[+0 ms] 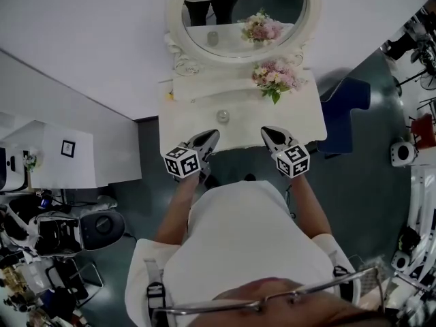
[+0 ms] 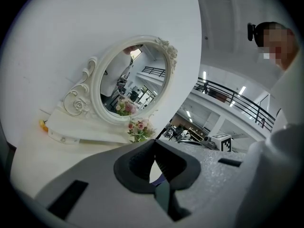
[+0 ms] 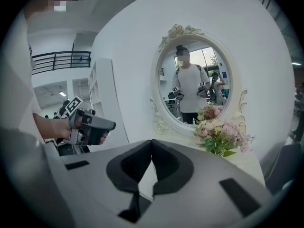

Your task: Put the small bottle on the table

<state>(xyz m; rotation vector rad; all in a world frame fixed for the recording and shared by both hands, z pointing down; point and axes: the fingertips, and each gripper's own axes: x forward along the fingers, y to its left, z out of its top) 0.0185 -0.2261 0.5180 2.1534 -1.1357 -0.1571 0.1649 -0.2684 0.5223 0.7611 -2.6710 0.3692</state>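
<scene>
1. White tabletop point(image 1: 191, 125) stands against the wall, w/ a raised shelf along its back edge.
2. Oval mirror point(image 1: 242, 12) in a white scrolled frame stands at the back edge, centre. It reflects the person holding both grippers.
3. Person stands at the front edge in a white top, one gripper in each hand.
4. Blue chair point(image 1: 344, 107) sits on the floor just off the right edge.
5. Pink & white flowers point(image 1: 276, 77) are at the back edge, right of centre, by the mirror's base.
6. Left gripper point(image 1: 212, 137) is over the front edge, left of centre, pointing toward the mirror. Its jaws are together w/ nothing between them, as the left gripper view point(image 2: 154, 148) shows.
7. Right gripper point(image 1: 268, 132) is over the front edge, right of centre. Its jaws are also together and empty, per the right gripper view point(image 3: 152, 148).
8. Small bottle point(image 1: 223, 116) stands upright on the tabletop, approx. mid-depth and a bit left of centre. It's ahead of the two grippers, nearer the left one, and touching neither.
9. Small yellow item point(image 1: 169, 95) lies near the left edge by the shelf; too small to ID.
</scene>
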